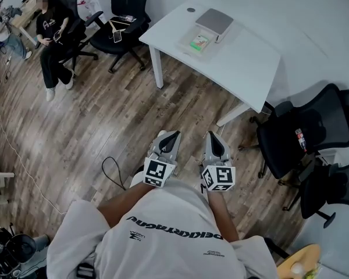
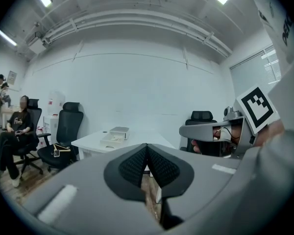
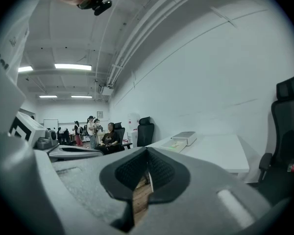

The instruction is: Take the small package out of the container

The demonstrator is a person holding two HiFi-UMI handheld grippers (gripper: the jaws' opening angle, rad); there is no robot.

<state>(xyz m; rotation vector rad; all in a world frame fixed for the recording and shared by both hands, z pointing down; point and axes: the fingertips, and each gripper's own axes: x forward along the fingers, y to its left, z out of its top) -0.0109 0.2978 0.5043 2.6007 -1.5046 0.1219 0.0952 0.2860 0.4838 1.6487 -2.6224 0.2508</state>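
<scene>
White and bare but for two things, the desk [image 1: 244,54] stands across a stretch of wood floor [image 1: 104,115] from the person. Near its far edge sits the shallow clear container [image 1: 183,44], and the package [image 1: 199,41], small with green print, lies inside it. A grey box [image 1: 214,21] rests just beside the container; whether the two touch cannot be told. The package is untouched and well apart from both tools, so the task looks not yet begun. The left hand-held gripper [image 1: 174,135] and the right hand-held gripper [image 1: 213,136] are carried side by side close in front of the person's body. Both point roughly level toward the desk, which reads as a carrying posture for the approach, not a reach. Each gripper's own view shows its ridged pads pressed together with nothing between them, only floor showing below the tips. That suits a moment when there is nothing within reach to take. One of them would need to spread its jaws before it could pinch the package, and a thin packet lying flat in a walled tray probably calls for a steep entry from above. Black chairs [image 1: 305,132] crowd the desk's right end, so the open floor in front looks like the easier way in.
</scene>
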